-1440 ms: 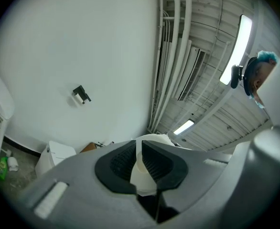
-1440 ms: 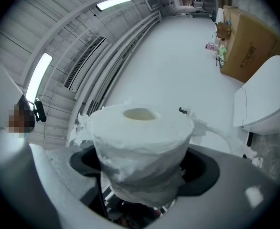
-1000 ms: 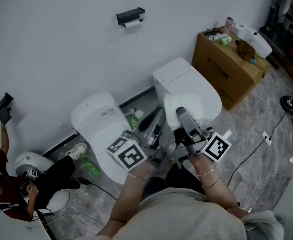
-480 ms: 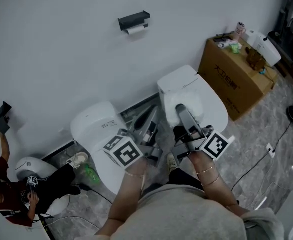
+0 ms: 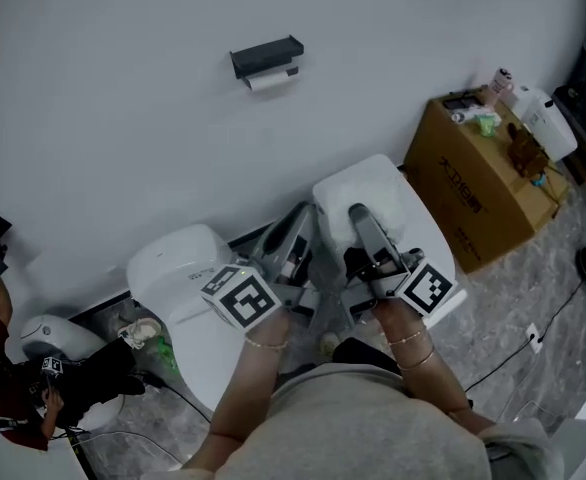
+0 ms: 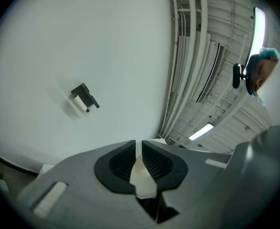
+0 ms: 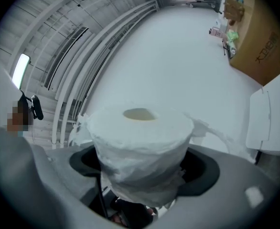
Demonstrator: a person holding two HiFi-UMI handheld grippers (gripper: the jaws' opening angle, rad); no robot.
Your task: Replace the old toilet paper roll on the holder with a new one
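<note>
While the right tool is clamped on the new toilet roll, the holder should be cleared by the clenched left tool.

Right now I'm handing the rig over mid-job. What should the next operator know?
Left claw: shut; a white sliver shows between its pads, unclear what.
Right claw: shut on the new roll.
Holder: on the wall ahead, old roll still on it, neither claw near.
Done: new roll in hand.
Left: remove the old roll, fit the new one.
</note>
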